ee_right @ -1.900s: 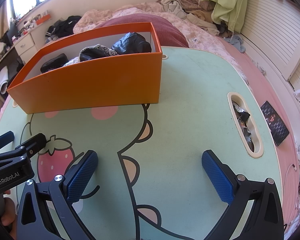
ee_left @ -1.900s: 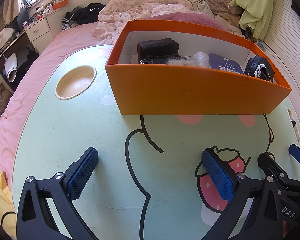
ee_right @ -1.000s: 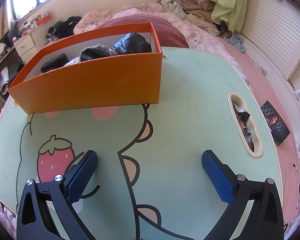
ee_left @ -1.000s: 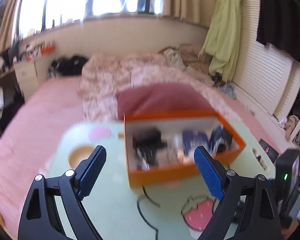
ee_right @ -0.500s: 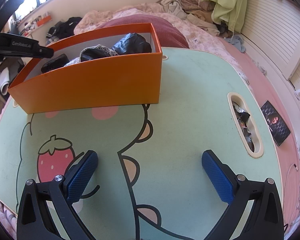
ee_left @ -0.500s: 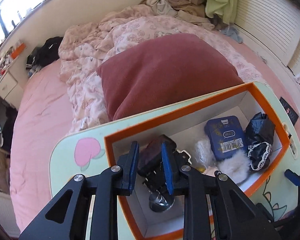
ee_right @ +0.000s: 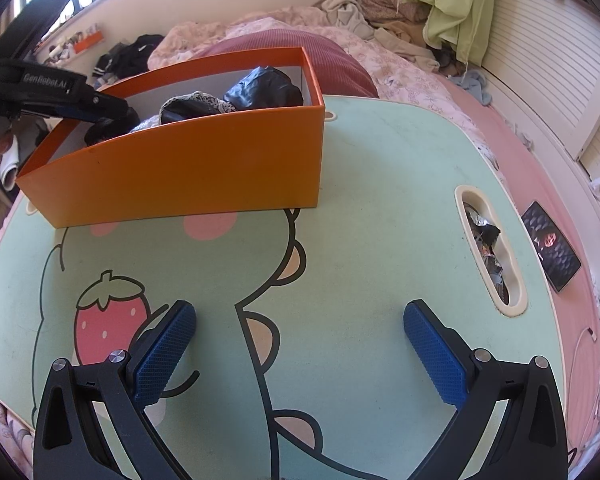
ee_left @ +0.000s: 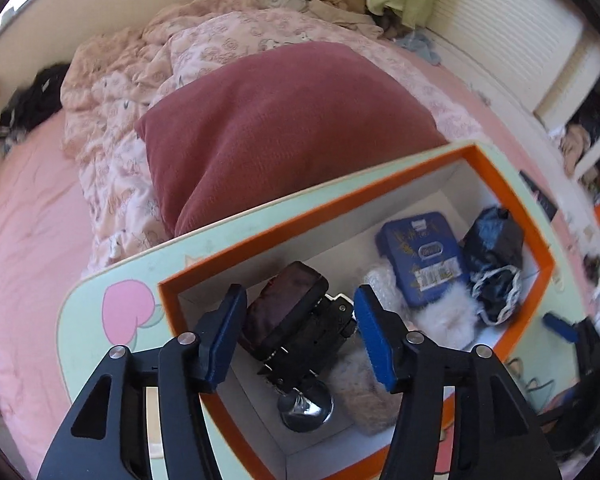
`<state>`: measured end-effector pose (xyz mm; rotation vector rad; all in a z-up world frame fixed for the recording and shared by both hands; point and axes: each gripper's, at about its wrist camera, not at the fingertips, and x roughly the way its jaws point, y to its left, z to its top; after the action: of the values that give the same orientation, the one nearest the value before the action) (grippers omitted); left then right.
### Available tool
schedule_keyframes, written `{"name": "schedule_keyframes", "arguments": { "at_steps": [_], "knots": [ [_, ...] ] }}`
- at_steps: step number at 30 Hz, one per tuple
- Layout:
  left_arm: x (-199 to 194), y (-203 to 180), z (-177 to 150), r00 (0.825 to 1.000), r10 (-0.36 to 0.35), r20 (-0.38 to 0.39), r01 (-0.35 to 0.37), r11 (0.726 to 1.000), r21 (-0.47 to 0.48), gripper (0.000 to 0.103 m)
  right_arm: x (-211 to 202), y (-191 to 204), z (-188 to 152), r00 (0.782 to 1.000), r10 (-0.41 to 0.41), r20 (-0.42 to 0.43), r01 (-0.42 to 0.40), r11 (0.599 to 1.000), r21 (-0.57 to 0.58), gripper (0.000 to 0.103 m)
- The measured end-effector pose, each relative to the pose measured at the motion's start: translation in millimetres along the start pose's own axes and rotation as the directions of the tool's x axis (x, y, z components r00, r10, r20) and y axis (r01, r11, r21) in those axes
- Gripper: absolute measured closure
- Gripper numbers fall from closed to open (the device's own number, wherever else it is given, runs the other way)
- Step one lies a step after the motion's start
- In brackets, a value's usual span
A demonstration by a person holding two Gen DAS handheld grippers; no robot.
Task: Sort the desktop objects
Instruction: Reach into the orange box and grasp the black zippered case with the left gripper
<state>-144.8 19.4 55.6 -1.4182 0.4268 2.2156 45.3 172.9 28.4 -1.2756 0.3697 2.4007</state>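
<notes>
Left gripper (ee_left: 300,334): positioned above the left end of the orange box (ee_left: 540,248), jaws parted, blue pads on either side of a black device with a dark reddish face (ee_left: 288,316). Whether the pads touch the device cannot be determined; gaps appear on both sides. The device lies tilted inside the box, and a shiny metal round part (ee_left: 306,406) sits below it on the white box floor.

Remaining box contents, moving rightward: a clear bubble-wrap piece (ee_left: 376,284), a pale fluffy item (ee_left: 440,316), a blue tin with a label (ee_left: 422,258), and a black bundle with white lace trim (ee_left: 494,264) at the far right end.

Right gripper (ee_right: 300,354): jaws wide apart, holding nothing, low over the mint-green desk (ee_right: 380,200) with its printed strawberry (ee_right: 108,312). The orange box stands well ahead of it on the left of the desk. The left gripper's black body, in the right wrist view, reaches over the box's left end.

Surroundings: an oval slot (ee_right: 488,248) in the desk's right side holds small clutter. A dark red pillow (ee_left: 284,128) lies on the bed just beyond the desk edge. A phone (ee_right: 550,256) lies on the pink sheet to the right.
</notes>
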Motion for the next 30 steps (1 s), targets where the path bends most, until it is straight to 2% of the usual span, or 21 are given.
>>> {"name": "schedule_keyframes", "arguments": {
  "at_steps": [2, 4, 6, 9, 12, 13, 15, 17, 18, 20, 23, 24, 26, 28, 30],
  "knots": [
    [7, -7, 1, 0.998, 0.066, -0.006, -0.066, 0.998, 0.018, 0.047, -1, 1, 0, 1.0, -0.002, 0.001, 0.002, 1.0, -0.001, 0.0],
    [13, -9, 3, 0.995, 0.098, -0.01, -0.098, 0.995, -0.002, 0.051, -1, 3, 1, 1.0, -0.003, 0.001, 0.003, 1.0, 0.0, 0.0],
    [15, -8, 6, 0.996, 0.094, -0.007, -0.094, 0.995, -0.032, 0.059, -1, 4, 1, 1.0, -0.002, 0.001, 0.002, 1.0, 0.002, 0.0],
    [15, -3, 8, 0.997, 0.07, -0.016, -0.071, 0.996, -0.061, 0.065, -1, 2, 1, 1.0, -0.004, 0.002, 0.004, 1.0, 0.005, 0.0],
    [9, 3, 6, 1.0, 0.021, -0.022, -0.023, 0.995, -0.096, 0.067, -1, 2, 1, 1.0, -0.006, 0.002, 0.006, 1.0, 0.007, 0.0],
    [8, 2, 5, 0.999, 0.036, -0.02, -0.038, 0.995, -0.089, 0.067, -1, 2, 0, 1.0, -0.006, 0.002, 0.006, 1.0, 0.008, 0.0],
    [16, -7, 2, 0.986, 0.164, -0.039, -0.166, 0.985, -0.04, 0.067, -1, 2, 0, 1.0, -0.007, 0.003, 0.007, 1.0, 0.011, 0.0],
    [27, -21, -2, 0.96, 0.275, -0.056, -0.273, 0.961, 0.04, 0.064, 0, 2, 0, 1.0, -0.009, 0.004, 0.009, 1.0, 0.01, 0.0],
    [33, -28, -4, 0.951, 0.305, -0.058, -0.3, 0.95, 0.081, 0.064, 0, 2, 0, 1.0, -0.008, 0.003, 0.007, 1.0, 0.011, 0.0],
    [35, -32, -5, 0.944, 0.326, -0.046, -0.321, 0.942, 0.095, 0.064, -1, 3, 1, 1.0, -0.008, 0.002, 0.008, 1.0, 0.012, 0.0],
    [25, -22, -2, 0.96, 0.278, -0.024, -0.277, 0.96, 0.034, 0.072, -1, 3, 1, 1.0, -0.014, 0.002, 0.014, 1.0, 0.023, 0.0],
    [18, -17, -1, 0.972, 0.236, -0.012, -0.236, 0.972, 0.002, 0.073, -2, 4, 1, 1.0, -0.015, 0.003, 0.014, 1.0, 0.023, 0.0],
    [4, -11, -2, 0.984, 0.176, 0.038, -0.175, 0.984, -0.033, 0.073, -2, 4, 1, 1.0, -0.015, 0.003, 0.015, 1.0, 0.022, 0.0],
    [-14, -7, -3, 0.986, 0.133, 0.103, -0.126, 0.99, -0.067, 0.074, -2, 4, 1, 1.0, -0.015, 0.003, 0.015, 1.0, 0.023, 0.0],
    [-38, -1, -6, 0.981, 0.059, 0.185, -0.037, 0.992, -0.123, 0.074, -2, 4, 1, 1.0, -0.015, 0.003, 0.015, 1.0, 0.023, 0.0]
  ]
}}
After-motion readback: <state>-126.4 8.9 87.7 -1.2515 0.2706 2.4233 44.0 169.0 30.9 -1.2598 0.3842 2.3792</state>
